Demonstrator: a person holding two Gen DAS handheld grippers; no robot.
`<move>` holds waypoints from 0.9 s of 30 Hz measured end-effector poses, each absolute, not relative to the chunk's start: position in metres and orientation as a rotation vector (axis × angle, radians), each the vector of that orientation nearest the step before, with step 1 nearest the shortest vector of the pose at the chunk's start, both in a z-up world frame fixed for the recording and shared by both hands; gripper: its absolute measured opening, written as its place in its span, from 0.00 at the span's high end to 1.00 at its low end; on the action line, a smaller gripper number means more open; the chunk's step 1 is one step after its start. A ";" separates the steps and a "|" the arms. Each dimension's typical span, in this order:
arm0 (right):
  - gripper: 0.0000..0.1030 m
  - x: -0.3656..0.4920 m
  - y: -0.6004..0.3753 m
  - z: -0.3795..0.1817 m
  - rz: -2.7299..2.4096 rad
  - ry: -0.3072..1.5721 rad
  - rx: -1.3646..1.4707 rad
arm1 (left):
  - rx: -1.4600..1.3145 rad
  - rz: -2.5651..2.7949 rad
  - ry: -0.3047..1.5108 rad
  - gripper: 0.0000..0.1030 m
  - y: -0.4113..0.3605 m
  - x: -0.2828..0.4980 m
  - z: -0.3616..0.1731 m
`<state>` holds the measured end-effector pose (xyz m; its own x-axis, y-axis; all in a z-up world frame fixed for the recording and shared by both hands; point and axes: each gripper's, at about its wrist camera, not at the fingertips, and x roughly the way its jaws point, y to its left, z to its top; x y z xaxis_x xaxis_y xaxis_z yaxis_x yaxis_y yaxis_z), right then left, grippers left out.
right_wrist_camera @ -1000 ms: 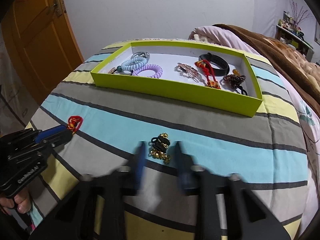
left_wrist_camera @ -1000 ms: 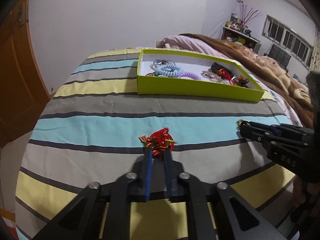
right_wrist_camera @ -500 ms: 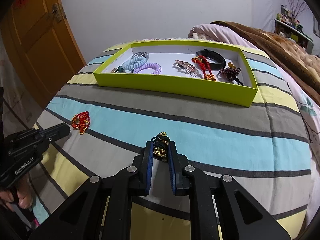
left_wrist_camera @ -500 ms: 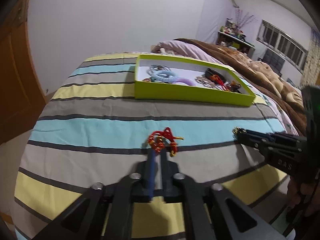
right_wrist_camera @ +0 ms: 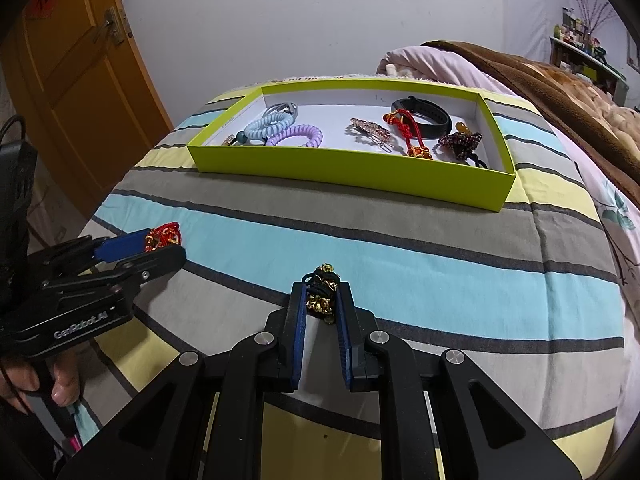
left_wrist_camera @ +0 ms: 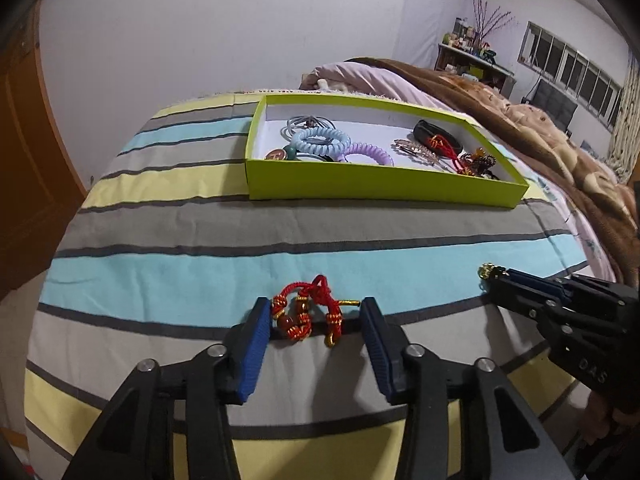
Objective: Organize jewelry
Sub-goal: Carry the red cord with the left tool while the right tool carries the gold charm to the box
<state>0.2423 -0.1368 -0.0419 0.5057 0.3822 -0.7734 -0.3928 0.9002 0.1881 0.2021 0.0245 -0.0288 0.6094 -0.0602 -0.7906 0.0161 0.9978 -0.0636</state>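
The right tool (right_wrist_camera: pixel 322 300) grips a black-and-gold charm (right_wrist_camera: pixel 321 296) between its blue pads, over the striped bed (right_wrist_camera: pixel 440 264) — on the near side of the green tray (right_wrist_camera: pixel 352 170). To the tray's near left, the left tool (right_wrist_camera: pixel 160 246) is opening around a red knot (right_wrist_camera: pixel 162 235). Inside the tray lie coil ties (right_wrist_camera: pixel 280 128), a clip (right_wrist_camera: pixel 370 130) and a black band (right_wrist_camera: pixel 424 114) — all well apart from both tools.

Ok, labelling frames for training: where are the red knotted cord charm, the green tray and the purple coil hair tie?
red knotted cord charm (left_wrist_camera: pixel 308 312): left wrist view, its beaded middle.
green tray (left_wrist_camera: pixel 380 186): left wrist view, near outer wall.
purple coil hair tie (right_wrist_camera: pixel 298 135): right wrist view, front coil.
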 end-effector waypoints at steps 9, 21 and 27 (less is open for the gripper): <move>0.86 0.237 -0.138 -0.039 0.471 0.921 -0.011 | -0.027 -0.058 0.904 0.85 0.024 0.194 -0.028; 0.86 0.209 -0.156 -0.014 0.466 0.856 0.020 | -0.056 -0.138 0.787 0.85 0.014 0.149 0.004; 0.86 0.198 -0.168 0.003 0.454 0.814 0.031 | -0.062 -0.155 0.734 0.85 0.006 0.142 0.024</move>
<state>0.1985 -0.1677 0.0034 0.5959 0.4030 -0.6946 -0.3793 0.9036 0.1989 0.1422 0.0064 0.0245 0.7313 -0.1628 -0.6623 0.1196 0.9867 -0.1105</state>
